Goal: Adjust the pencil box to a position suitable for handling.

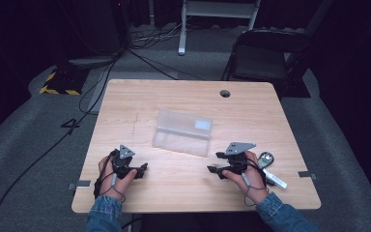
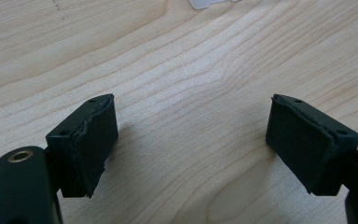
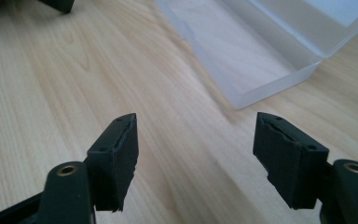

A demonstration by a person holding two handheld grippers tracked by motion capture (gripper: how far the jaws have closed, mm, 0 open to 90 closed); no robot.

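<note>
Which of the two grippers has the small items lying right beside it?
The right gripper: a small round device and a white stick lie beside it. The left gripper has bare table around it.

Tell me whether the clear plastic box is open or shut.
Open: the clear plastic box lies spread in two flat halves on the table, nothing visible inside.

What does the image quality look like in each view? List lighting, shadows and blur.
High view: the table is brightly lit against dark surroundings, and the clear plastic box looks soft. Left gripper view: sharp wood grain, with soft shadows beneath the fingers. Right gripper view: the box is pale and washed out, its far end blurred.
</note>
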